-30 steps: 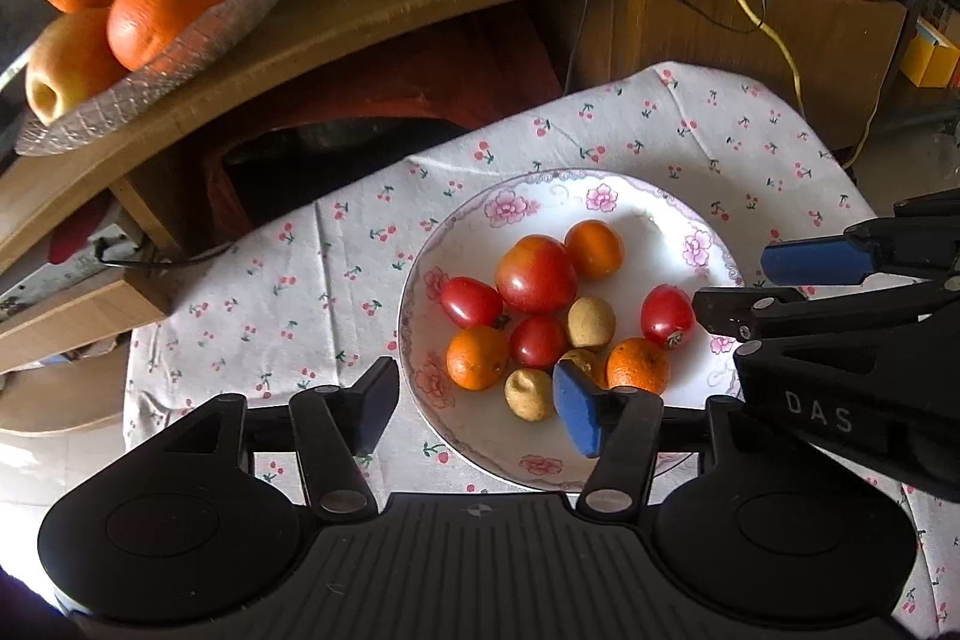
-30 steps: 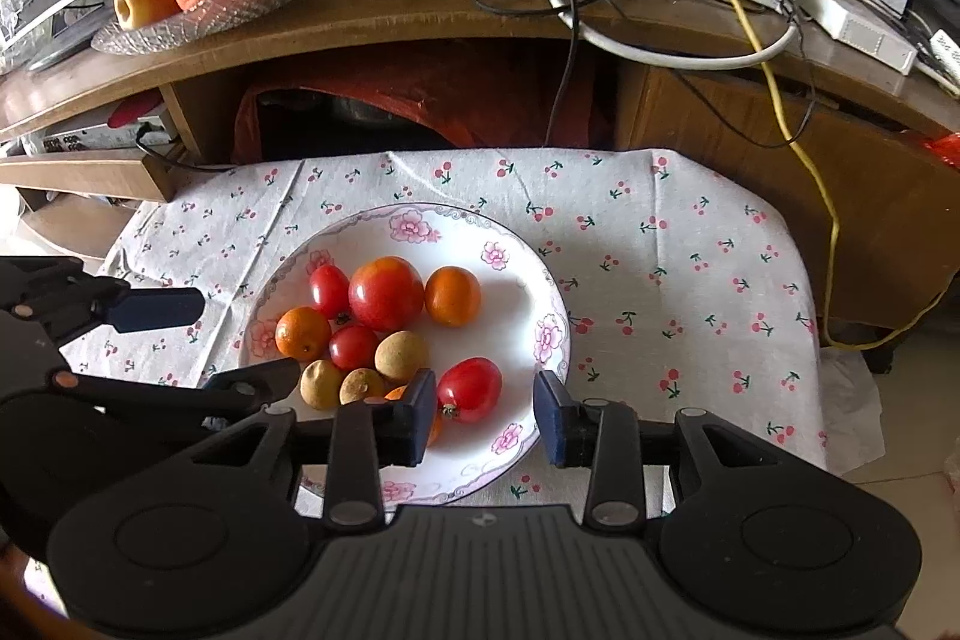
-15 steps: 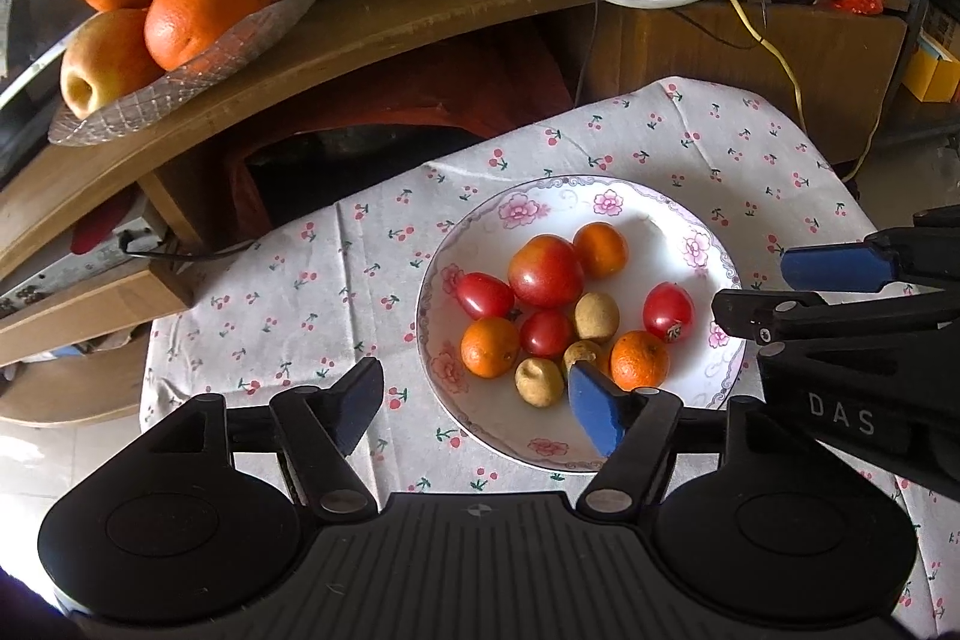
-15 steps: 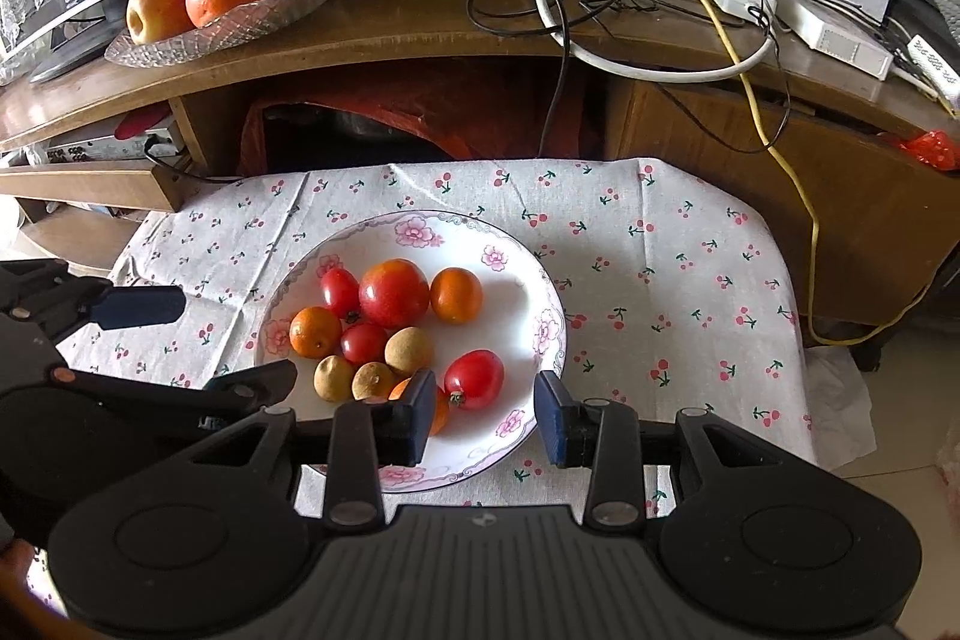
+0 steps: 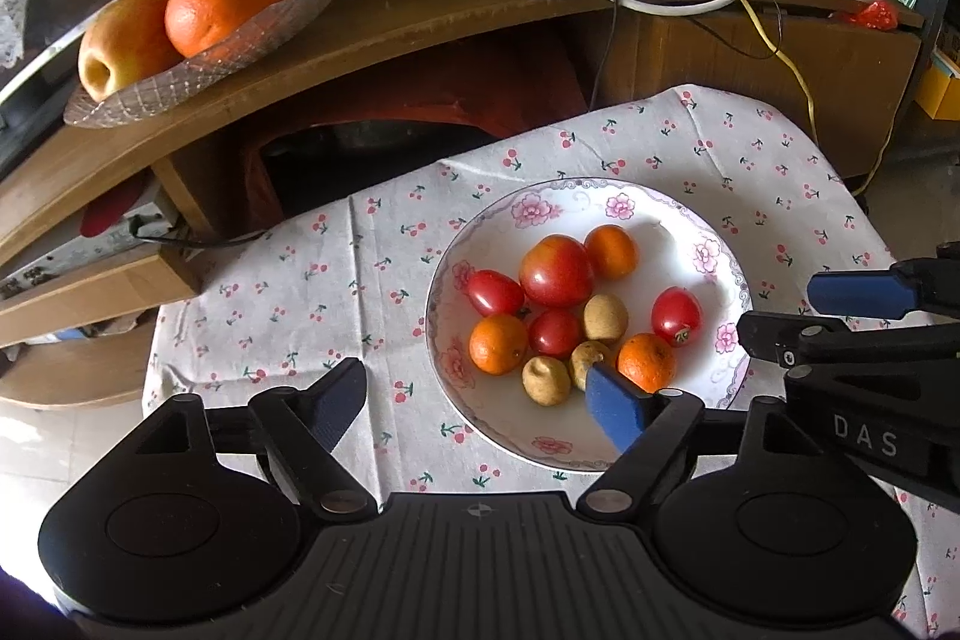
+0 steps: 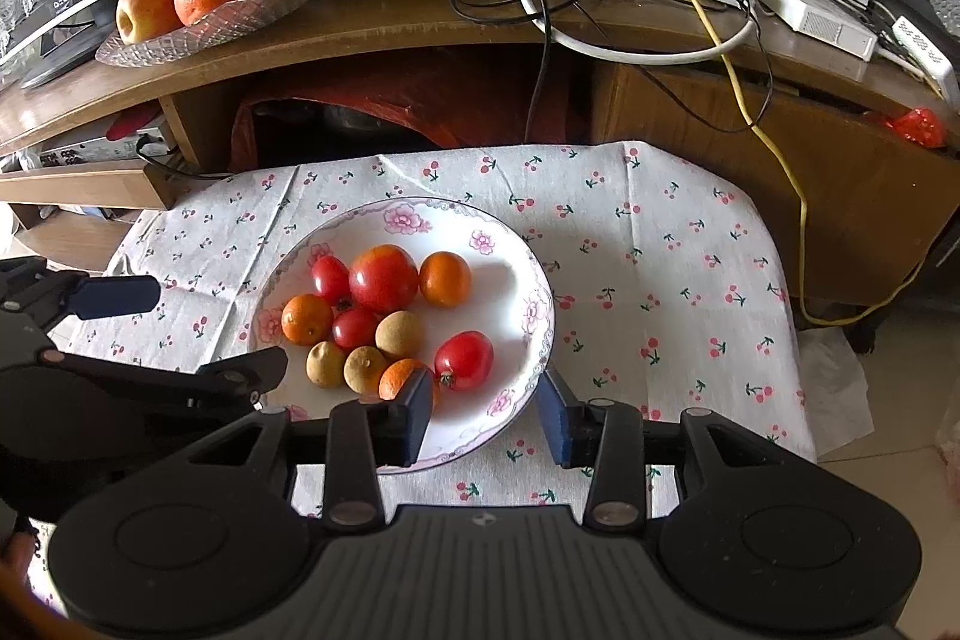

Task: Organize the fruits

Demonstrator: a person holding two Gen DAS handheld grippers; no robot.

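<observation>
the cloth-covered surface (image 6: 660,244) carries one flowered plate (image 6: 516,244) heaped with loose round fruit, so a careless push could roll pieces over the rim and off the cloth. the big tomato (image 6: 384,278) leans against small oranges, cherry tomatoes and longans; lifting one may shift its neighbours. the left gripper (image 5: 474,403) hangs over the plate's near-left edge, fingers spread wide and empty. the right gripper (image 6: 489,415) hangs over the near rim, fingers moderately apart and empty, close to a cherry tomato (image 6: 463,360) that would bruise if squeezed hard.
</observation>
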